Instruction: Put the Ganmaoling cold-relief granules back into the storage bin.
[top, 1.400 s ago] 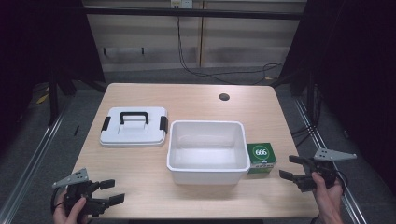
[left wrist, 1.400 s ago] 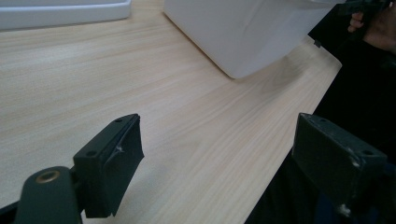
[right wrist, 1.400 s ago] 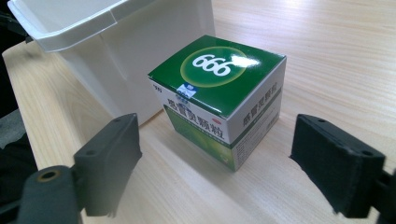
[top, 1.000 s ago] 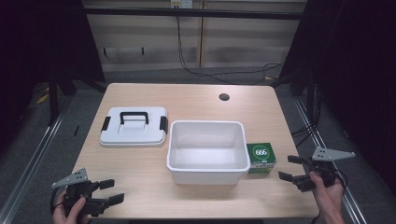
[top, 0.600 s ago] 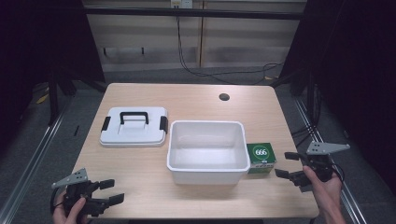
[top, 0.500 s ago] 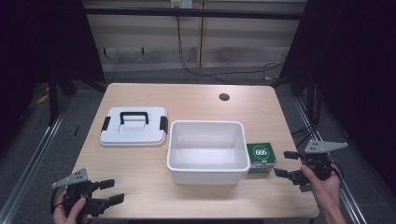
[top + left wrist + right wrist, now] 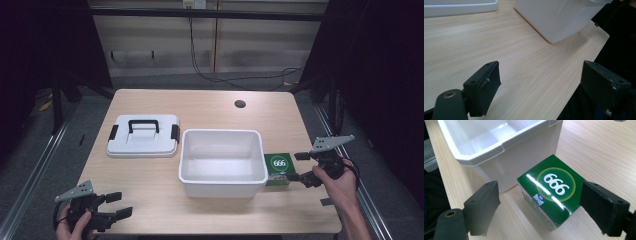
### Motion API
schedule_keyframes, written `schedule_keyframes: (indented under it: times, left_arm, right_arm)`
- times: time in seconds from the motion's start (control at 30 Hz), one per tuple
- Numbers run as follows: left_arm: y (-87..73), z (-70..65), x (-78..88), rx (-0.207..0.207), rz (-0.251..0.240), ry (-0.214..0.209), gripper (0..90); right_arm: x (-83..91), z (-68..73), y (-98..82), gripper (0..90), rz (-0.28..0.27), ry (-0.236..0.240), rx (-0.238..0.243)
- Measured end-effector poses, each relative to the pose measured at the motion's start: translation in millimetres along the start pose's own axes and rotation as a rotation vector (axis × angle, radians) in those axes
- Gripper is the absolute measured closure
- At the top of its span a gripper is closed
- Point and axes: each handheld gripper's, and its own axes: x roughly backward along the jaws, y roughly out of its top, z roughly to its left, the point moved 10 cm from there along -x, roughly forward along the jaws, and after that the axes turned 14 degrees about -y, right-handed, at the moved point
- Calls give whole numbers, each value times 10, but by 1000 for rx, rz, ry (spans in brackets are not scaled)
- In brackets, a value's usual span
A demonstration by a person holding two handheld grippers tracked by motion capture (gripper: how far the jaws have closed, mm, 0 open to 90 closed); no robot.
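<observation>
The right hand-held gripper [image 7: 299,167] stands wide, its jaws either side of a green box [image 7: 554,190] printed "666" in white, which sits on the table [image 7: 210,107] just beside the white tub [image 7: 222,161]. The left hand-held gripper [image 7: 116,205] gapes over bare pale wood near the front edge. A white lid [image 7: 144,135] lies left of the tub; dark floor surrounds the table.
</observation>
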Motion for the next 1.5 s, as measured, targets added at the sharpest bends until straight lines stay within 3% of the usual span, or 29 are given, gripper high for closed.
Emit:
schedule_keyframes:
  times: [0.07,0.3,0.33,0.37,0.43,0.77,0.83,1.0,1.2,1.3,1.5]
  left_arm:
    - [2,-6,-7,-5,1,-1,160]
    - [0,-1,-5,-5,2,0,160]
    - [0,-4,-7,-4,2,-2,160]
    - [0,-4,-7,-4,2,-1,160]
    - [0,-3,-6,-4,1,-1,160]
    - [2,-4,-8,-7,2,-3,160]
    - [0,-8,-14,-6,5,-5,160]
    - [-2,-11,-19,-9,9,-4,160]
    - [-4,-8,-20,-6,9,-4,160]
    - [-3,-7,-15,-7,8,-6,160]
    - [-3,-3,-14,-9,9,-6,160]
  right_arm:
    - [-20,-4,7,154,30,7,43]
    - [-26,-39,71,143,55,48,82]
    - [-44,-41,69,134,64,49,95]
    - [-109,-32,51,129,102,44,153]
    - [-126,-30,45,129,115,39,172]
    - [-229,6,132,123,173,106,272]
    - [-250,7,135,87,185,119,297]
    - [-311,33,105,84,227,182,362]
    - [-368,4,131,84,256,176,418]
    - [-413,-27,202,84,236,167,458]
    - [-479,-42,197,84,304,180,523]
